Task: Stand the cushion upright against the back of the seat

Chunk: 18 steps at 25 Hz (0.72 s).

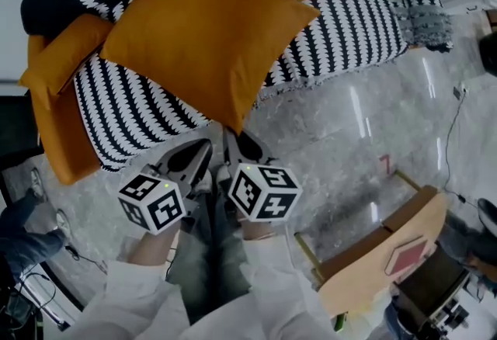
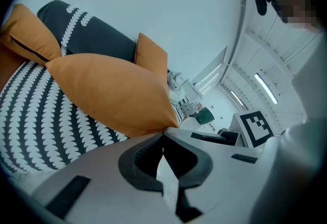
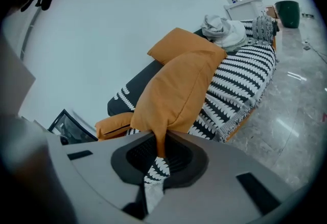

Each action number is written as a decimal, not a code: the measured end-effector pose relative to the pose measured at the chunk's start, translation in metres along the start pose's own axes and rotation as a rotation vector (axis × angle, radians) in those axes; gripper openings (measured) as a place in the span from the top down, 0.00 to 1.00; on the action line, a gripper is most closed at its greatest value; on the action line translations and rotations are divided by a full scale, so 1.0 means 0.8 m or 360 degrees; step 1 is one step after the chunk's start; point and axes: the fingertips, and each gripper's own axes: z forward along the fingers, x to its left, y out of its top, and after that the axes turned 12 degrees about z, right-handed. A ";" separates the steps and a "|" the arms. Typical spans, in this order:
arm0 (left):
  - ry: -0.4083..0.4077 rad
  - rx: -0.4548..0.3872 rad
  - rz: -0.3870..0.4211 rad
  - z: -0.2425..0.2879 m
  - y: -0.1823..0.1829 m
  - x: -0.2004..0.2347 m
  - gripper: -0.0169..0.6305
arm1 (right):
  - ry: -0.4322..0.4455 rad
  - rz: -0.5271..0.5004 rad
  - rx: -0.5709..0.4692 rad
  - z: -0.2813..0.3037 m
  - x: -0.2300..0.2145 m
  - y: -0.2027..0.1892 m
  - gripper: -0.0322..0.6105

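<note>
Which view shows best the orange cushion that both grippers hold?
The head view: the cushion shows almost whole. The left gripper view shows one face and a corner pinched in the left gripper; the right gripper view shows it foreshortened, a corner pinched in the right gripper.

- Left claw (image 1: 206, 146): pale grey moulded shell; black ribbed pads (image 2: 135, 166); black rectangular recesses in the casing.
- Right claw (image 1: 233, 137): same build, pale grey shell, black ribbed pads (image 3: 139, 157), black rectangular recesses.
- Left cube (image 1: 151, 200): white, with black square markers on each visible face.
- Right cube (image 1: 264, 191): likewise white with black square markers.
- Clothing: long white left sleeve (image 1: 128, 296) and right sleeve (image 1: 283, 292); grey-green trousers (image 1: 198, 261).
</note>
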 end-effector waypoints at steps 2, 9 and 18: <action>0.0002 -0.0026 0.0020 -0.011 0.016 -0.001 0.96 | 0.0026 -0.0013 -0.0026 -0.001 0.020 0.012 0.90; 0.0045 -0.0119 0.0059 -0.071 0.065 -0.011 0.96 | 0.0104 -0.0044 -0.0089 -0.029 0.093 0.039 0.90; 0.0065 -0.0285 0.0133 -0.108 0.151 -0.044 0.96 | 0.0212 -0.0148 -0.0150 -0.067 0.171 0.101 0.90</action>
